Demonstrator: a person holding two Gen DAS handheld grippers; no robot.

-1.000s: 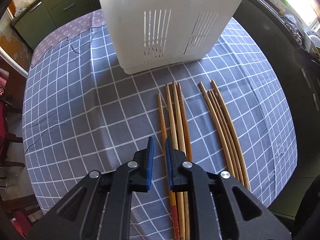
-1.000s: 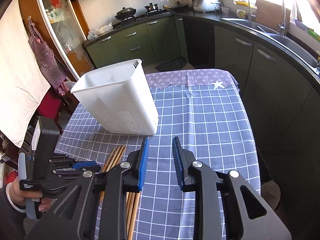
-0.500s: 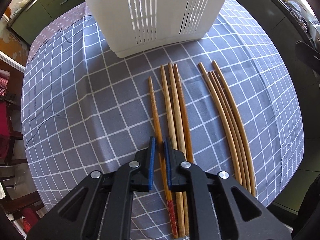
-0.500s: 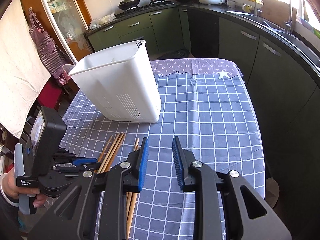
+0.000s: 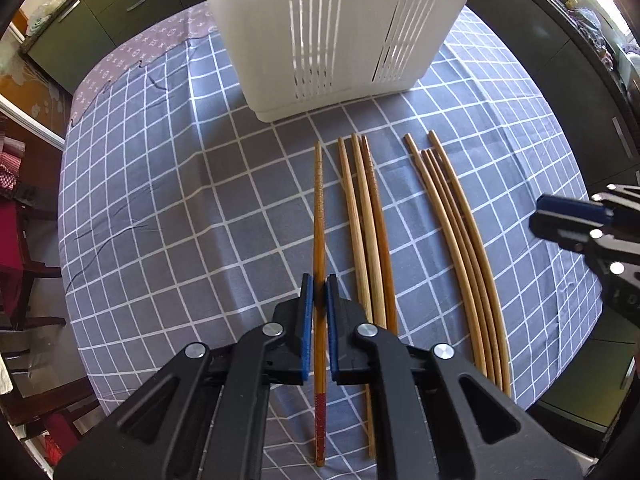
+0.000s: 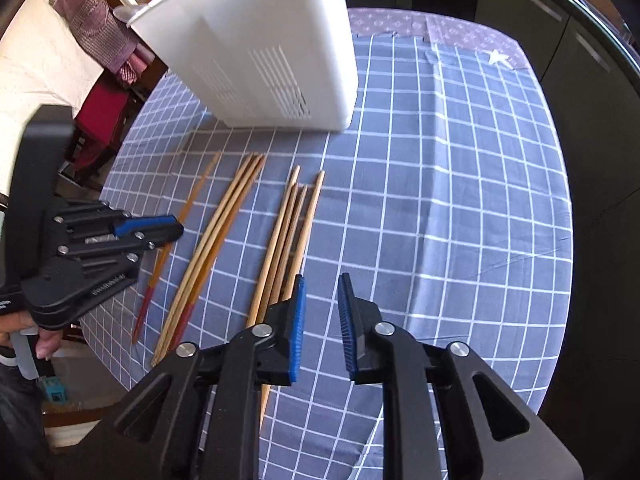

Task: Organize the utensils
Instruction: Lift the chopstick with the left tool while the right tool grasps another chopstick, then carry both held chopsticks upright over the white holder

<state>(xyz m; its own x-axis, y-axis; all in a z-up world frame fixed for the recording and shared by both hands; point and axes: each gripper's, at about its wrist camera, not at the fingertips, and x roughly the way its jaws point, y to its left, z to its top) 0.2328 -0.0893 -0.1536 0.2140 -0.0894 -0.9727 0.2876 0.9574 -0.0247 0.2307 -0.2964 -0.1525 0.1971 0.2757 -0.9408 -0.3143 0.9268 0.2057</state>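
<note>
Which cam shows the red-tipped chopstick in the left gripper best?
Left wrist view. The red-tipped chopstick runs full length up the frame, pinched between the left gripper's blue pads, red end nearest the camera. The right wrist view shows it obliquely and slightly blurred, its middle hidden behind the left gripper's body.

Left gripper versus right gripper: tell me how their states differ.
The left gripper is shut on the red-tipped chopstick; the right gripper is open with nothing between its pads, its jaws having just been closing. The left sits over the single chopstick, the right beside the pale bundle. Both point down at the tablecloth.
</note>
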